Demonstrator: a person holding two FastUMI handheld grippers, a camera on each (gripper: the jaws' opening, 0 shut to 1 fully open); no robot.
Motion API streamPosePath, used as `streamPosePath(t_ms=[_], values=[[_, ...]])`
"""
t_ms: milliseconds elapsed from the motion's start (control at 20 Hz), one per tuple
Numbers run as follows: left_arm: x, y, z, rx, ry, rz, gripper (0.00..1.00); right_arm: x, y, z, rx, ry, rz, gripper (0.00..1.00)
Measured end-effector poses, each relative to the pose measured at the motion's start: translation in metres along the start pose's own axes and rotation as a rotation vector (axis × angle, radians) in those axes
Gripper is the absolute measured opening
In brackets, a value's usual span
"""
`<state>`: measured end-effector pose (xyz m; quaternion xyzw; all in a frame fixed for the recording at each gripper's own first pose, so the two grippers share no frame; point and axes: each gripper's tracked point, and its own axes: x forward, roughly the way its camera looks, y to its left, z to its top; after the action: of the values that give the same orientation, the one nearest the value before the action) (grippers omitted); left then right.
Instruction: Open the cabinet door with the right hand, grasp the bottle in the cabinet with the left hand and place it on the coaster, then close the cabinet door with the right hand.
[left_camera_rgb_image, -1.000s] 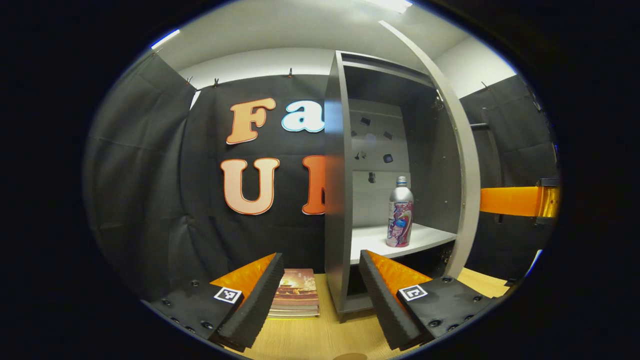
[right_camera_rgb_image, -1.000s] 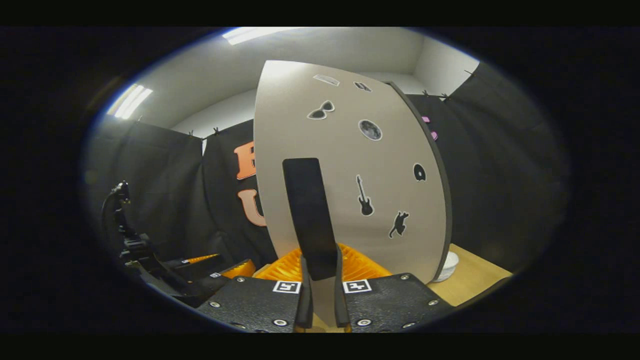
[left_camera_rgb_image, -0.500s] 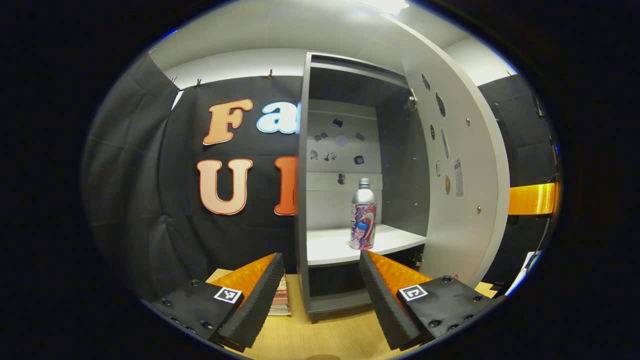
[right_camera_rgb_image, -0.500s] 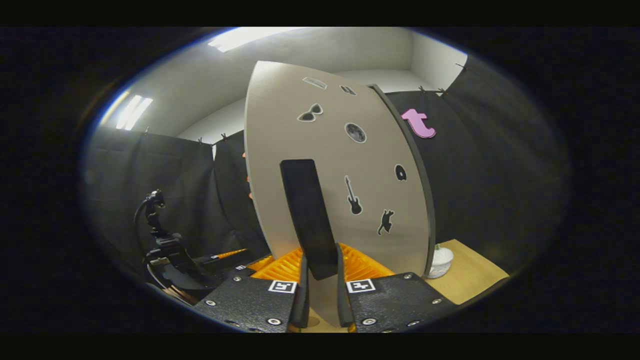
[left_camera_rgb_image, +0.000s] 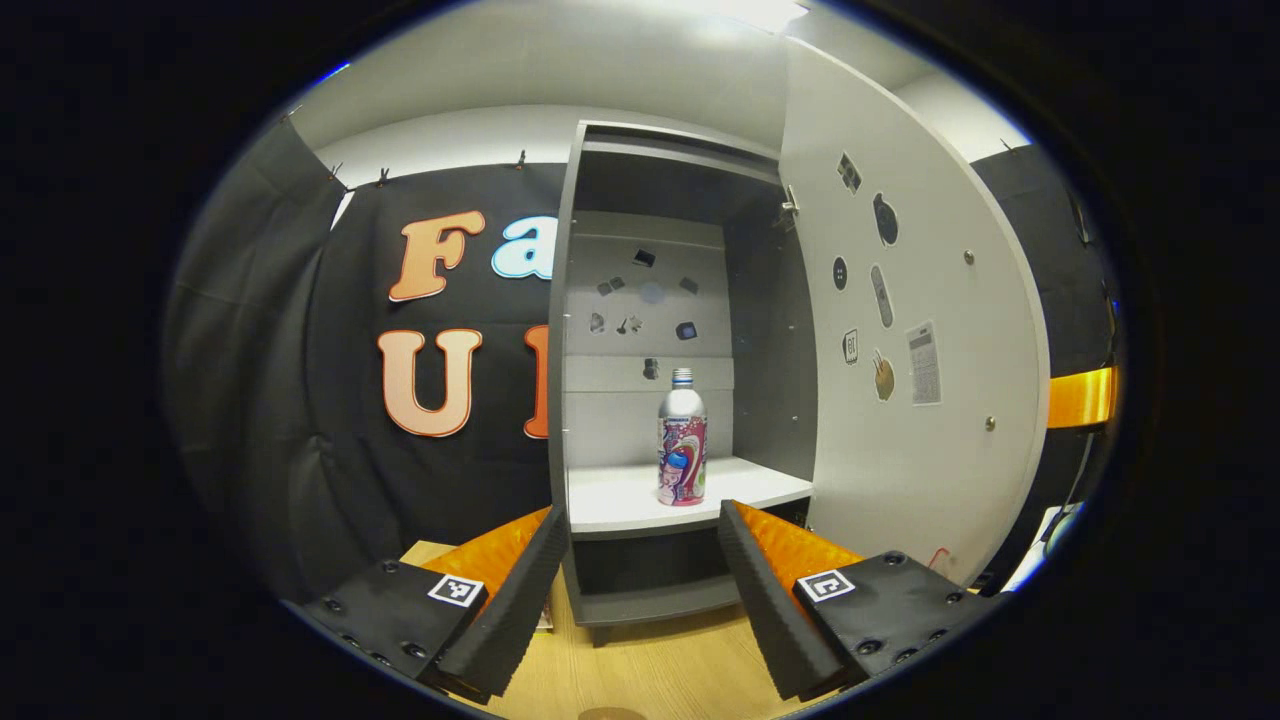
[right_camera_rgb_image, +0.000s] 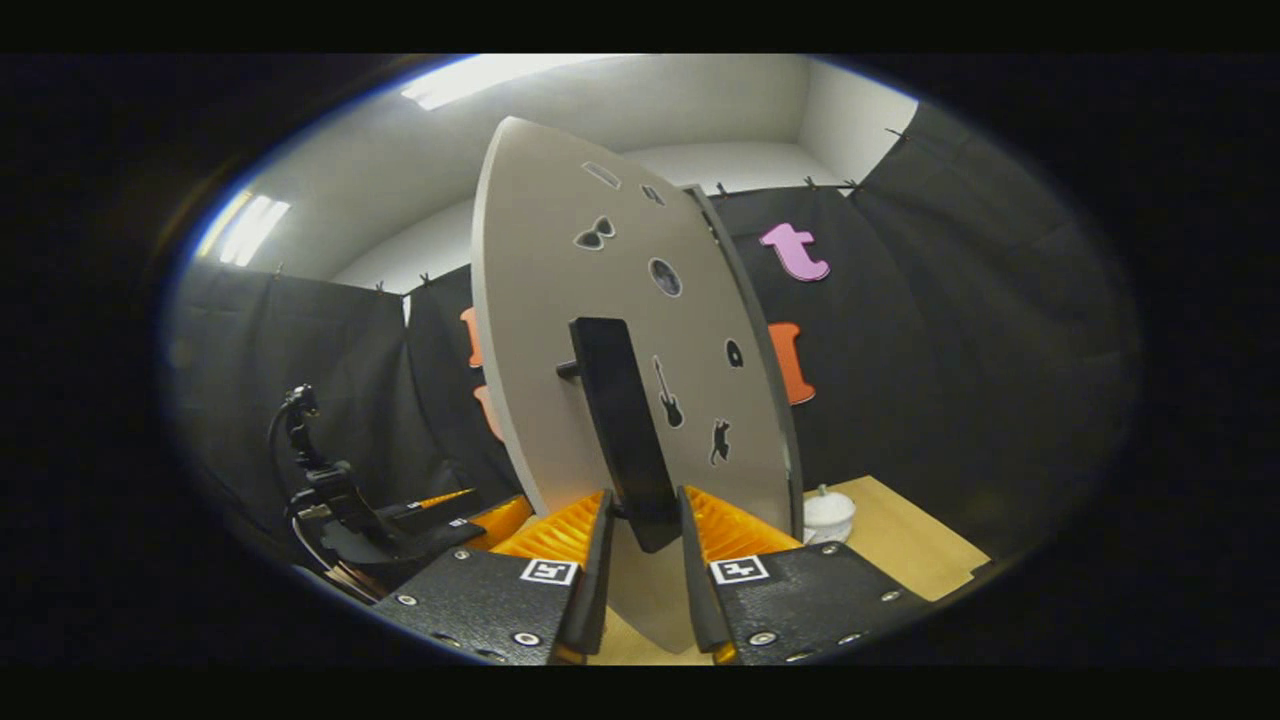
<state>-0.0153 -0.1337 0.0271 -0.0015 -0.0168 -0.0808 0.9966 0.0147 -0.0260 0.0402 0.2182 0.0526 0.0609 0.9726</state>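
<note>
- In the left gripper view the left gripper (left_camera_rgb_image: 640, 590) has its two fingers spread wide, with nothing between them and touching nothing
- It hangs above the wooden table (left_camera_rgb_image: 650, 670), in front of the cabinet (left_camera_rgb_image: 640, 560) and apart from it
- The cabinet door (left_camera_rgb_image: 925, 300) stands swung wide to the right, its inner face showing several small stickers
- The bottle (left_camera_rgb_image: 682, 440) stands upright on the white shelf (left_camera_rgb_image: 620, 500) inside the cabinet, a silver body with a colourful wrap and a cap on top, roughly in the middle of the shelf and clear of the side walls
- The bottle sits farther off than the fingertips, framed in the gap between them, with no contact
- A thin edge of a book (left_camera_rgb_image: 545, 620) peeks out on the table to the left of the cabinet foot, mostly hidden behind the left finger
- In the right gripper view the right gripper (right_camera_rgb_image: 645, 540) has its fingers drawn close on either side of the dark door handle (right_camera_rgb_image: 625, 430), whose lower end sits between them
- Whether both fingers actually press on the handle I cannot tell; a slim gap seems to show on each side
- The door's outer face carries small stickers, a guitar and a cat among them
- Far right on the table, just past the door's edge, sits a small white pot (right_camera_rgb_image: 828, 515)
- The left gripper shows low at the left of this view, near the door
</note>
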Motion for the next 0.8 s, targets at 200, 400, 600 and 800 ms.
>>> streamPosePath(t_ms=[200,400,600,800], values=[[-0.009,-0.024,-0.005,0.004,0.008,-0.026,0.98,-0.014,-0.024,0.005,-0.023,-0.020,-0.116,0.35],[-0.008,-0.039,0.000,0.007,-0.004,-0.062,0.98,-0.019,-0.057,0.013,-0.080,-0.052,-0.250,0.34],[-0.008,-0.051,0.004,0.012,-0.014,-0.095,0.98,-0.030,-0.106,0.024,-0.200,-0.061,-0.409,0.28],[-0.011,-0.060,-0.003,0.002,0.008,-0.112,0.98,-0.039,-0.119,0.028,-0.189,-0.061,-0.412,0.28]])
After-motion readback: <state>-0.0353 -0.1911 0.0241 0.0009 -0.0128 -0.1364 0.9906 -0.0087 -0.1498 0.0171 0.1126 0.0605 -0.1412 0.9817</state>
